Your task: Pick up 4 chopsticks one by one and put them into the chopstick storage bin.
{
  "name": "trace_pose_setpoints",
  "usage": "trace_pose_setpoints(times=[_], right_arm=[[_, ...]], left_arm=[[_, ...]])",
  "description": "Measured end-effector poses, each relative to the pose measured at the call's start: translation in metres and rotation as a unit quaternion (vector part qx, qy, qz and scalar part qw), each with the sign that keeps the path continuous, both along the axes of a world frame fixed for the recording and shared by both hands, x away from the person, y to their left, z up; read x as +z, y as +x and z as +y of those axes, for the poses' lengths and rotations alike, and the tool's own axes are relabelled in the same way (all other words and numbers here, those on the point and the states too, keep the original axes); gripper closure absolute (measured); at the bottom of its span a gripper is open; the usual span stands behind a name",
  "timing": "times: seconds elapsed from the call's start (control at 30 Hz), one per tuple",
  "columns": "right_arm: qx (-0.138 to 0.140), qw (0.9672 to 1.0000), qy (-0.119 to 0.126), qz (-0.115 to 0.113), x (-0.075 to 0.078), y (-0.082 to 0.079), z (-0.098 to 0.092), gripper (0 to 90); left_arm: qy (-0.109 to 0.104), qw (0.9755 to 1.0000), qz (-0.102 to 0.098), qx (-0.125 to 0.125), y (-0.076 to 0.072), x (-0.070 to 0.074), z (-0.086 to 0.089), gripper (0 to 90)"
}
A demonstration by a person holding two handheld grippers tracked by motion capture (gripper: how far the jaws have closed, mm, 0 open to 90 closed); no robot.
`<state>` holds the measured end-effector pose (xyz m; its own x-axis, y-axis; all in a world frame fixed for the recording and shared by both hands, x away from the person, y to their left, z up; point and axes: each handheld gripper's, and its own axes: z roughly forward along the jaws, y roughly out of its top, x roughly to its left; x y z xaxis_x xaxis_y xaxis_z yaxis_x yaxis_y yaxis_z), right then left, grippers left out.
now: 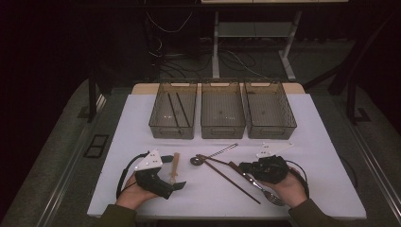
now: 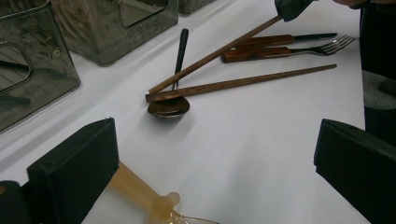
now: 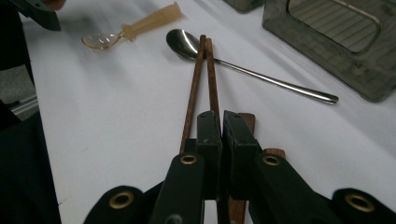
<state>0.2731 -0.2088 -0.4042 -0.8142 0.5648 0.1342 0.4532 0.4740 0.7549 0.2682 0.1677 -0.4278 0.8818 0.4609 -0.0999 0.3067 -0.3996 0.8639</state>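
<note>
My right gripper (image 1: 243,166) (image 3: 221,116) is shut on the near end of a wooden chopstick (image 1: 217,161) (image 3: 212,74) (image 2: 215,53). That end is raised, and the far tip rests by the bowl of a metal spoon (image 1: 195,161) (image 3: 184,43) (image 2: 169,106). A second wooden chopstick (image 1: 236,184) (image 2: 243,83) (image 3: 191,93) lies flat beside it. My left gripper (image 1: 174,172) (image 2: 215,154) is open and low over the table. An amber plastic spoon (image 1: 175,165) (image 2: 140,193) (image 3: 130,27) lies between its jaws, its handle running under the left jaw.
Three clear bins (image 1: 173,127) (image 1: 222,128) (image 1: 270,128) stand in a row at the back. The left one holds two dark chopsticks (image 1: 177,109). A wood-handled fork (image 1: 269,194) (image 2: 299,50) and another wood-handled utensil (image 2: 280,38) lie under my right hand.
</note>
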Motion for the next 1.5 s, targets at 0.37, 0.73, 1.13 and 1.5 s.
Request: trace_pose_setpoints(times=[0.37,0.73,1.13,1.5], right_arm=[[-0.002,0.9996,0.026,-0.009,0.01,0.007,-0.006,86.0],[-0.009,0.9988,0.042,-0.022,0.022,0.018,-0.01,86.0],[-0.021,0.9977,0.056,-0.032,0.035,0.029,-0.008,86.0],[-0.035,0.9969,0.061,-0.035,0.046,0.05,0.001,86.0]], left_arm=[[-0.001,1.0,0.002,0.002,0.0,-0.001,0.0,0.0],[-0.004,1.0,0.002,0.004,0.001,-0.002,0.0,0.0],[-0.001,1.0,0.004,-0.001,0.002,-0.003,-0.003,0.0],[-0.005,1.0,0.001,-0.001,0.002,-0.002,-0.002,0.0]])
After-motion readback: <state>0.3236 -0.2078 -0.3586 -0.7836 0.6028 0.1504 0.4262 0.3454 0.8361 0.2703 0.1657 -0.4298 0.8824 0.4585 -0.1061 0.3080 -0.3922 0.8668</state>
